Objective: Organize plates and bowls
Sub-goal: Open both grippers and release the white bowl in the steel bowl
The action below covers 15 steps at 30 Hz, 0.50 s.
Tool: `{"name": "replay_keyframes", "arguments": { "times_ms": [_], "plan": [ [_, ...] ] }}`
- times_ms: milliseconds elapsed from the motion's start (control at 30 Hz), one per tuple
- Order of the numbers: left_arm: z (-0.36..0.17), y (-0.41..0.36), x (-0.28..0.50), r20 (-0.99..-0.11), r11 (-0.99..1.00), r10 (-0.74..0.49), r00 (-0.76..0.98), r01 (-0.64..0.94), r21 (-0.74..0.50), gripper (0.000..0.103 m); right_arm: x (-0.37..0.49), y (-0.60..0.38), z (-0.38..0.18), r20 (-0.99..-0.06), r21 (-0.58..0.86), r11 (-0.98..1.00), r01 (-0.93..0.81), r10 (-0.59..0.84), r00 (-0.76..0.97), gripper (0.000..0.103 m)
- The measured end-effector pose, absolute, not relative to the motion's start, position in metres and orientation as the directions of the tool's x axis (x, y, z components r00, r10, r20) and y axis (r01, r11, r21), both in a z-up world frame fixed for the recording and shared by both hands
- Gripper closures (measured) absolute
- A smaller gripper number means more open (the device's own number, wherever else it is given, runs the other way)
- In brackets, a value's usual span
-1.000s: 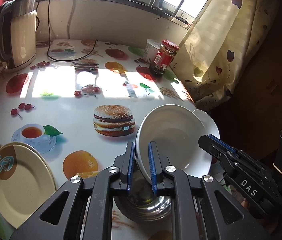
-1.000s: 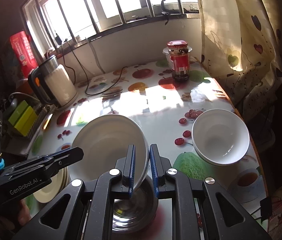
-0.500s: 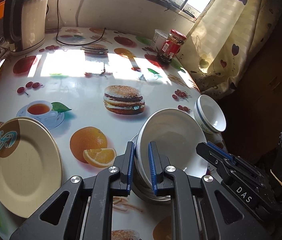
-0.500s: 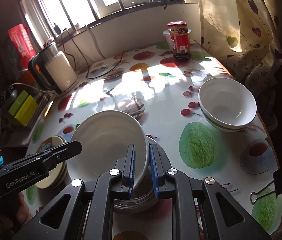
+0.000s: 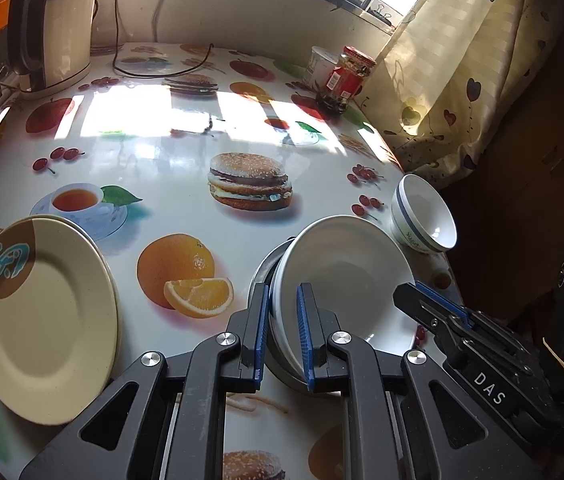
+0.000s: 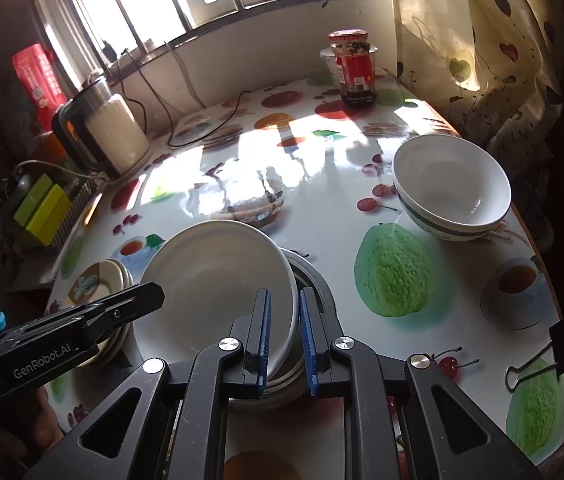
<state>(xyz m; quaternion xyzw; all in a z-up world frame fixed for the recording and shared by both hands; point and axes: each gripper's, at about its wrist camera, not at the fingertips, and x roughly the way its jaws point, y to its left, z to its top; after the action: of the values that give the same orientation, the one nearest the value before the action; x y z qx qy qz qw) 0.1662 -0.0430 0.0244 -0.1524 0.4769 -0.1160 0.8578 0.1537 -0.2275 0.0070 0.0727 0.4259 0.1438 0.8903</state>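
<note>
Both grippers hold one white deep plate (image 5: 346, 276), also seen in the right wrist view (image 6: 217, 280). It sits tilted in a steel bowl (image 5: 265, 276) (image 6: 314, 280) on the table. My left gripper (image 5: 279, 336) is shut on its left rim. My right gripper (image 6: 285, 340) is shut on its right rim and shows in the left wrist view (image 5: 438, 308). A white bowl with a blue band (image 5: 422, 220) (image 6: 450, 188) stands to the right. Cream plates (image 5: 37, 312) (image 6: 97, 280) are stacked at the left.
The table (image 5: 161, 168) has a fruit-and-burger print cloth. An electric kettle (image 5: 53, 28) (image 6: 105, 132) stands at the back left, a red-lidded jar (image 5: 346, 76) (image 6: 356, 68) at the back right by the curtain. A binder clip (image 6: 542, 356) lies near the right edge.
Both grippers have lowered the white plate toward the table and into the steel bowl. The banded bowl and cream plates stayed put.
</note>
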Motion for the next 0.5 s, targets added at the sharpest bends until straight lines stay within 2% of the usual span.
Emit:
{"name": "replay_keyframes", "arguments": {
  "times_ms": [500],
  "plan": [
    [0.013,-0.046,0.169,-0.800,0.928,-0.345,0.491,0.049,-0.370,0.088,0.153,-0.229,0.001,-0.749,0.251,0.950,-0.183,0.311,0.586,0.088]
  ]
}}
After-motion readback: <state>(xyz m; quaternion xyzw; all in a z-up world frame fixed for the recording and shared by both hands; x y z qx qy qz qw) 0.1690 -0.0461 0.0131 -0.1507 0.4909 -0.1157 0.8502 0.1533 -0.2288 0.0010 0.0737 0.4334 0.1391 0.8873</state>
